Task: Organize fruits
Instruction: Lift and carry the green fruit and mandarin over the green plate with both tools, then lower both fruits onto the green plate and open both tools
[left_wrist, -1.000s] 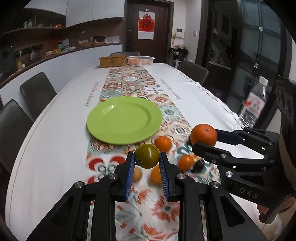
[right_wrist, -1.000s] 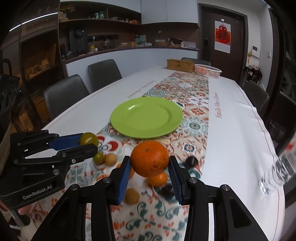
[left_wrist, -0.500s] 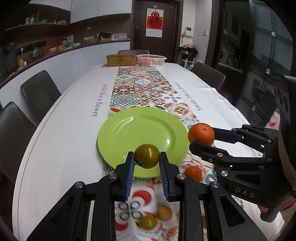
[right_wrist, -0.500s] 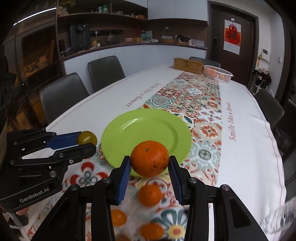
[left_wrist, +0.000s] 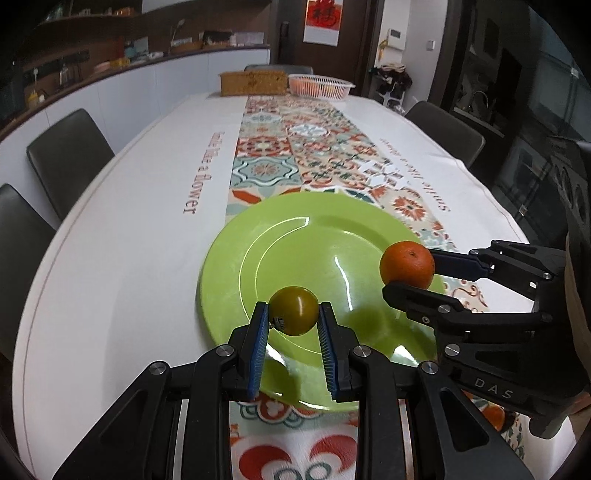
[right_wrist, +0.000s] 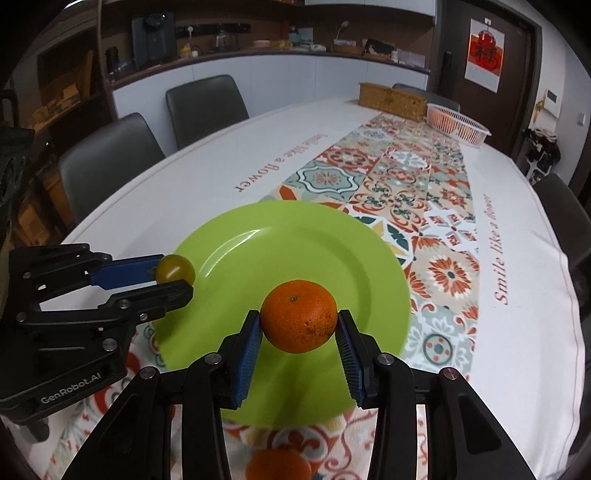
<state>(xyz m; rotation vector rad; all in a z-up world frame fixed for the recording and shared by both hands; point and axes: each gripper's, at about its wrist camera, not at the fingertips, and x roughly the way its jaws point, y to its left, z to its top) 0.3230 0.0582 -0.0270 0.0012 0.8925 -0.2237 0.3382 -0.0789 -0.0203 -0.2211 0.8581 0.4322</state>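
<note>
My left gripper (left_wrist: 293, 319) is shut on a small olive-green round fruit (left_wrist: 294, 311) and holds it above the near part of the lime-green plate (left_wrist: 295, 240). From the right wrist view the same fruit (right_wrist: 175, 268) shows at the plate's left rim (right_wrist: 295, 229). My right gripper (right_wrist: 299, 326) is shut on an orange (right_wrist: 299, 321), hanging over the plate's near right part; in the left wrist view that orange (left_wrist: 407, 264) sits at the plate's right edge. Nothing lies on the plate.
A loose orange (right_wrist: 279, 465) lies on the patterned runner (right_wrist: 406, 177) just behind the plate. At the table's far end stand a woven box (left_wrist: 253, 82) and a white basket of fruit (left_wrist: 319, 85). Grey chairs (right_wrist: 205, 107) line the table's sides.
Both grippers moved forward and a little down with their fruits, from over the loose fruits on the runner to above the plate. The loose fruits have slipped out of view below.
</note>
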